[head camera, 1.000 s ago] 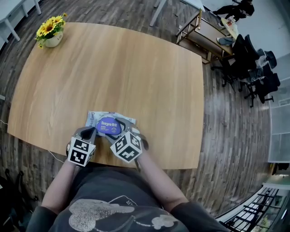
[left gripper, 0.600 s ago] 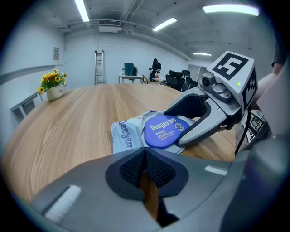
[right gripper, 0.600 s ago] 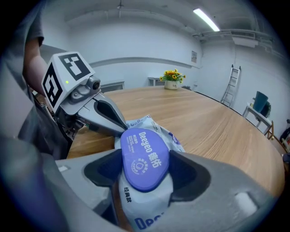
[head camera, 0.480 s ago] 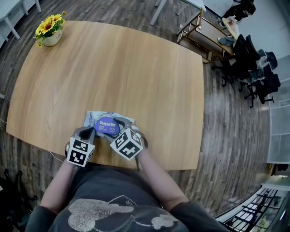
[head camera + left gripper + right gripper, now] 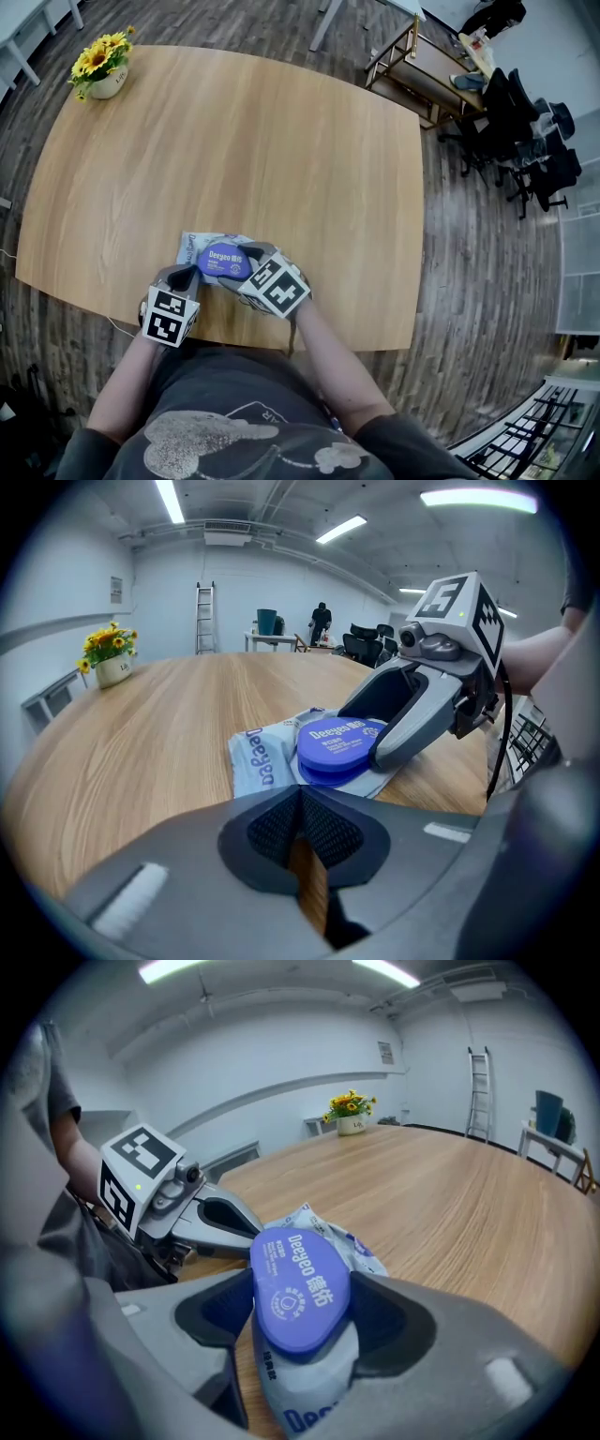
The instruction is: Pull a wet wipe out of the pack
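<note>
A pale blue wet wipe pack [image 5: 202, 248] with a round blue lid [image 5: 226, 260] lies near the front edge of the wooden table [image 5: 244, 141]. My right gripper [image 5: 242, 266] reaches over it from the right. In the right gripper view its jaws stand on either side of the lid [image 5: 298, 1283] and the pads press its edges, so the right gripper [image 5: 302, 1321] is shut on it. My left gripper [image 5: 300, 803] is shut with nothing in it, its tips just short of the pack [image 5: 265, 761] at the near left corner. The lid is closed, and no wipe shows.
A pot of yellow flowers [image 5: 103, 66] stands at the table's far left corner. The table's front edge runs just under both grippers. Off the table to the right stand a shelf cart [image 5: 422, 66] and black office chairs [image 5: 525, 131] on the wooden floor.
The right gripper has rolled about its own line and its marker cube has shifted a little right. The pack and the left gripper have stayed put.
</note>
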`<state>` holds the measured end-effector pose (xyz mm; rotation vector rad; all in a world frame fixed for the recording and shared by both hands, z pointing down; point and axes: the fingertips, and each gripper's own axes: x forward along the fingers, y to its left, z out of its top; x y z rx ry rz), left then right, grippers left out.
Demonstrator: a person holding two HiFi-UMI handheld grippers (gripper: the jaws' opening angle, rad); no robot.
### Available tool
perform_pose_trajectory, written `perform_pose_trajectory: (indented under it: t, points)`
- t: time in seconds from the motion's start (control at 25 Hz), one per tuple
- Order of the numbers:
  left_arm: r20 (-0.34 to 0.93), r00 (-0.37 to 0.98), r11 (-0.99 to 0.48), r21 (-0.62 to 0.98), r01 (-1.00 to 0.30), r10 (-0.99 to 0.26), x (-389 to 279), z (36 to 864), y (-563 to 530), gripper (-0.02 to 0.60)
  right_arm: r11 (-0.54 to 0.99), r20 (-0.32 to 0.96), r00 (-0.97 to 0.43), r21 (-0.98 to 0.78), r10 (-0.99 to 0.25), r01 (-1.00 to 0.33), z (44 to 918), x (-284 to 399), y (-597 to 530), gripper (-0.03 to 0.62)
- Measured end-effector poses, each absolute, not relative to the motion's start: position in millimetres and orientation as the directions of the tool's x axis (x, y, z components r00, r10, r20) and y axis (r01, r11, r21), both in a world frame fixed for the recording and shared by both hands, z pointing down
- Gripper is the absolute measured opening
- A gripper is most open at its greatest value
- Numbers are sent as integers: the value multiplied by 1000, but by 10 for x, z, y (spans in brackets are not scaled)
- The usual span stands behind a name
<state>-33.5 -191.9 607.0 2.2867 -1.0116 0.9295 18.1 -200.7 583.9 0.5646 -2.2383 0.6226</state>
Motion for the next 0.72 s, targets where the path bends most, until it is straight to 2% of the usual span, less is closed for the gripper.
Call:
perform_pose_trajectory:
  t: [0.16,0.44,0.72]
  points:
    - [735,502,-643,118,-757,-457,-328,6036,-1909,18,785,739,-637,-253,-220,-566,5783,211,-1997,314]
    - [738,491,-656,87,-749,-463,-408,5954,-1929,18,756,686,-580,-65,-440,-651,5403,305,-2126,300]
    - [691,526,-648,107,-754,-497,-344,5750,-1906,18,703,641,-569,-64,-515,-708,5241,467,-2341,281]
